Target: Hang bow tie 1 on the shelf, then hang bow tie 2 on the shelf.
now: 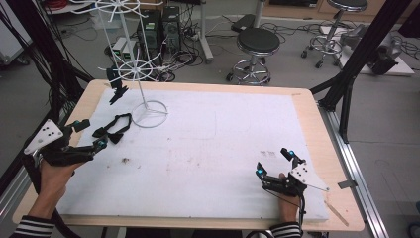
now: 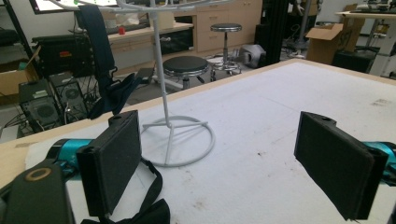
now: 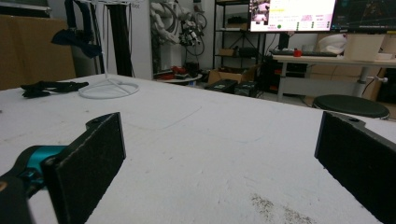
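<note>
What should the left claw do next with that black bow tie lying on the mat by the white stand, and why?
Probably ease the left claw forward and down so its open jaws straddle the black bow tie, then close. The tie lies flat on the mat just ahead of that claw, one jaw already beside its strap, nothing gripped. Another bow tie already hangs on the white stand, suggesting this one goes there too.

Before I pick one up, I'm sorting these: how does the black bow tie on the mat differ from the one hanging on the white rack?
The bow tie on the mat lies flat with its strap looped open beside the rack's base ring; the hanging bow tie dangles from the white rack, clear of the mat. The one on the mat sits just beyond the open left gripper; the hanging one is farther off. Both are dark with straps.
</note>
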Demonstrator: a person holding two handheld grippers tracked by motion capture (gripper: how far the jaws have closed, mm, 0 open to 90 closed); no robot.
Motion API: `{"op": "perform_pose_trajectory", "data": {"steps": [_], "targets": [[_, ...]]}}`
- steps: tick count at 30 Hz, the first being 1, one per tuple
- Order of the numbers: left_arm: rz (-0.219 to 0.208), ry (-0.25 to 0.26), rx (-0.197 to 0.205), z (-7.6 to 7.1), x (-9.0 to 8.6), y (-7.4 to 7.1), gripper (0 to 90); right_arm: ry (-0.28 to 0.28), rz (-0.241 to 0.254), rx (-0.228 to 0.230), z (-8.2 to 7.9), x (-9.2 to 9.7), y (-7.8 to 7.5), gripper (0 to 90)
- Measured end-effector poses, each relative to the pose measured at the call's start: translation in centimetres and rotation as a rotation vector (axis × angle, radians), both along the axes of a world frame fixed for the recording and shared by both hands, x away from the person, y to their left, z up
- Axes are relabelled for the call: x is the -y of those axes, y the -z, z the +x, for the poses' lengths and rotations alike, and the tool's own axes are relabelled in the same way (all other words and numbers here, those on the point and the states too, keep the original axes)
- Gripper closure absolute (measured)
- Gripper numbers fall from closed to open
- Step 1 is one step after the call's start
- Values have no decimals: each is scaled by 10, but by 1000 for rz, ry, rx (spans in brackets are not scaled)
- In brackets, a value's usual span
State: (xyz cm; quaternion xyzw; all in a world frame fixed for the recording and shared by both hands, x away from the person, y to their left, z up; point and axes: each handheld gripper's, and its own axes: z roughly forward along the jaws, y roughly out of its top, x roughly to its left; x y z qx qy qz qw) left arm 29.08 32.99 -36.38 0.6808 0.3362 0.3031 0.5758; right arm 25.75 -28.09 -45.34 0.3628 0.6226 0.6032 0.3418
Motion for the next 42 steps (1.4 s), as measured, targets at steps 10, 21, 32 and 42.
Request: {"op": "perform_pose_trajectory", "data": {"steps": [10,21,32,42], "targets": [[33,-1,-27,2,3,0,153,-1,-3,1,0,0,0,11],[117,12,-132,17,7,-6,153,0,-4,5,1,0,0,11],[215,17,-231,38,17,-10,153,0,0,2,1,0,0,11],[323,4,-304,58,17,-11,154,-1,-2,5,1,1,0,11]]}}
